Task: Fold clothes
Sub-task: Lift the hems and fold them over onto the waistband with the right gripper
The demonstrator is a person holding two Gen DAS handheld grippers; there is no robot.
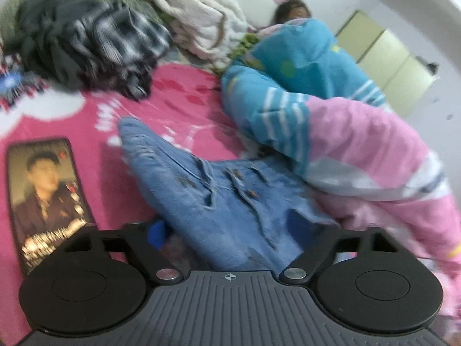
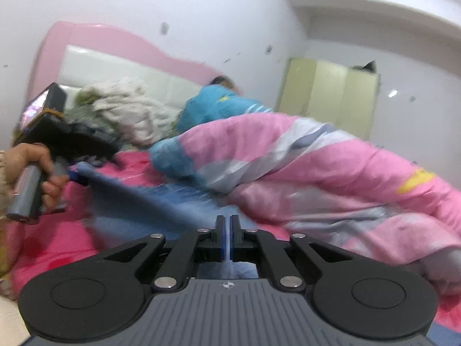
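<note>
Blue jeans [image 1: 219, 190] lie waistband-up on the pink bedsheet [image 1: 178, 101], one leg reaching away to the left. My left gripper [image 1: 227, 230] is open, its fingers spread wide on either side of the denim at the waist. In the right wrist view the jeans [image 2: 149, 199] stretch as a blurred blue band from the hand-held left gripper [image 2: 75, 176] towards me. My right gripper [image 2: 227, 230] is shut, with a thin edge of the jeans pinched between its pads.
A phone [image 1: 43, 201] with a lit screen lies on the sheet at the left. Dark and plaid clothes [image 1: 86, 46] and a cream blanket [image 1: 196, 20] are heaped at the headboard. A person [image 1: 294, 11] lies under a pink and blue quilt [image 1: 360, 144] on the right.
</note>
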